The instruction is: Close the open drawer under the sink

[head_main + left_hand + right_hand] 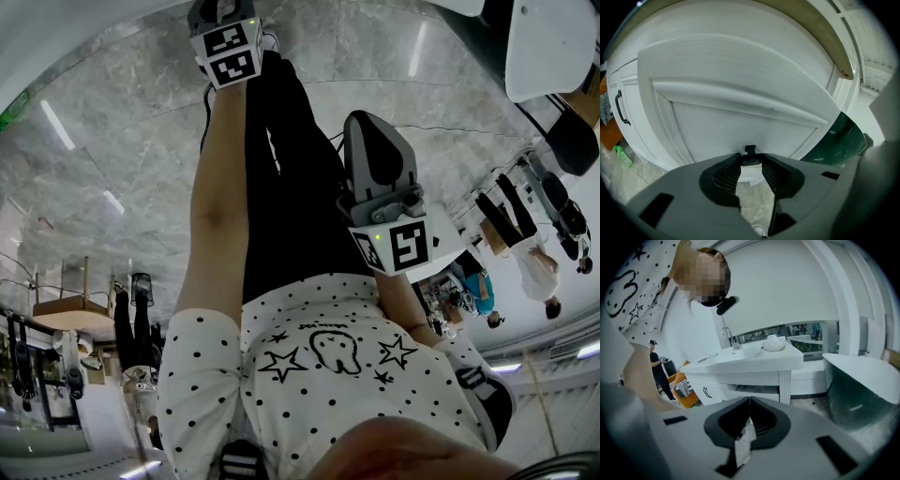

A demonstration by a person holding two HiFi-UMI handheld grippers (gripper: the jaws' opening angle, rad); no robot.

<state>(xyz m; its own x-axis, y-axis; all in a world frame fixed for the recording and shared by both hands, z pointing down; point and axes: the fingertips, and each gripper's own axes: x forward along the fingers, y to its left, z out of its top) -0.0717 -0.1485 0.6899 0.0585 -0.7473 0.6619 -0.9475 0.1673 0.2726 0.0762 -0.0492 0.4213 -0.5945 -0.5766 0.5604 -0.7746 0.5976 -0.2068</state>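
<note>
In the left gripper view the white drawer front (pixel 740 112) fills the picture, tilted, just ahead of my left gripper (pixel 751 159). Its jaws stand a narrow gap apart, and a small black handle piece (pixel 750 149) sits right at their tips. The right gripper view takes in the white sink cabinet (pixel 754 359) from farther off, its drawer (pixel 746 393) standing out under the counter. My right gripper (pixel 750 401) is shut on nothing. The head view has the left gripper (pixel 225 37) far out and the right gripper (pixel 384 202) nearer my body.
A dark green tub (pixel 862 390) stands right of the cabinet and also shows beside the drawer as tub (pixel 848 140). A cabinet door with a black handle (pixel 618 108) is to the left, a green bottle (pixel 622 157) on the floor. Another person (pixel 656 366) stands far left.
</note>
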